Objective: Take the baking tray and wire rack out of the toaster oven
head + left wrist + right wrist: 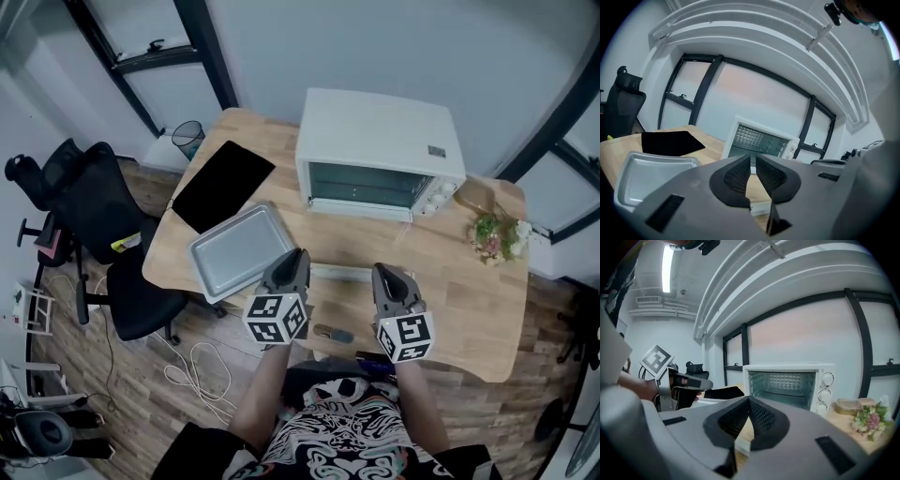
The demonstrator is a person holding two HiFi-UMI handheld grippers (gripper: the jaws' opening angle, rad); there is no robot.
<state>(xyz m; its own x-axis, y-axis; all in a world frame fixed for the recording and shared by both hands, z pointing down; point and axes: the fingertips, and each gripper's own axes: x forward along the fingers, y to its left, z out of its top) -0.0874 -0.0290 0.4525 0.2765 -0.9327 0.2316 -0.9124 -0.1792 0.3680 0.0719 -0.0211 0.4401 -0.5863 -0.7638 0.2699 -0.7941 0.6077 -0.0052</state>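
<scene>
A: Start from the left. What's there?
B: A black office chair (94, 216) on the wood floor, off the table (450, 309). On the table's left end lies a flat black sheet (222, 185). Just in front of it, nearer the person, is the baking tray (241, 248), silver, lying flat outside the oven.
A: And the left gripper?
B: The left gripper (299, 253) hangs over the near part of the table, its tip just beside the tray's right corner. Its own view shows the pads (736, 176) drawn all but together, with a thin slit between them and nothing in it.
A: The middle?
B: The white toaster oven (375, 131) stands at the back of the table, and both gripper views look into its cavity. Whether the wire rack is inside I cannot tell. A pale strip (342, 273) lies on the table between the two grippers.
A: Right side?
B: The right gripper (383, 270) is level with the left one, well short of the oven, jaws pressed together at the tips and pinching nothing. Past the oven's right end sit a shallow container (478, 197) and a bunch of flowers (497, 234)
</scene>
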